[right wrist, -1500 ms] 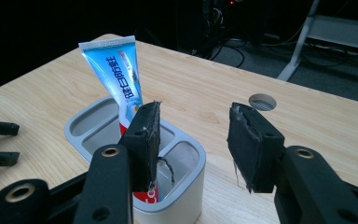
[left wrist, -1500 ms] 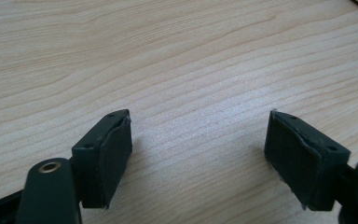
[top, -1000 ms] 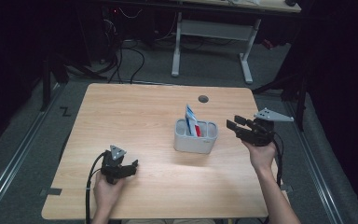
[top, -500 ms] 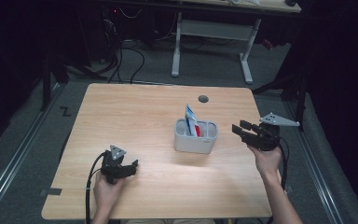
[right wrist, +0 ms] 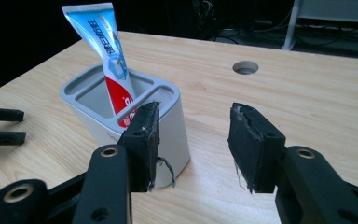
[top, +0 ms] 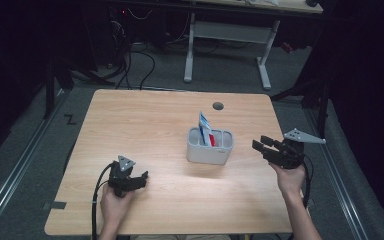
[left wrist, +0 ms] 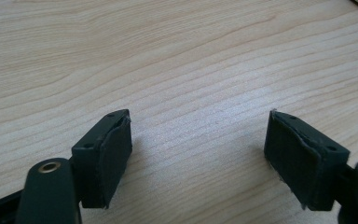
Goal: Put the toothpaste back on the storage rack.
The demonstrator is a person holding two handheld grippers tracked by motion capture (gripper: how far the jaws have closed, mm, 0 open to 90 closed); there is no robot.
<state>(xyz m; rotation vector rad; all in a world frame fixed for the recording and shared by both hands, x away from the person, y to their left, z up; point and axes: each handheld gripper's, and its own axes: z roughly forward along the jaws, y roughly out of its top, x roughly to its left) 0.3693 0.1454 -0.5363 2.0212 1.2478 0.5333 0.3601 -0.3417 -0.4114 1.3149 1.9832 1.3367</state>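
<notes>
Both grippers empty, jaws spread.

Right gripper (top: 261, 144) hangs with nothing between its pads, just right of the grey holder (top: 210, 146) mid-table, toothpaste tube (top: 205, 129) upright inside; left gripper (top: 141, 179) rests low over bare table (top: 145, 115), well apart.

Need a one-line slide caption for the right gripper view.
Right gripper, jaws open and empty, faces a grey holder with an upright toothpaste tube on the wooden table.

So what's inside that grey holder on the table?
A toothpaste tube stands tilted in the grey holder, its crimped end up. The other compartments look empty from the right gripper view. The tube's lower end and the compartment floors are hidden by the walls.
</notes>
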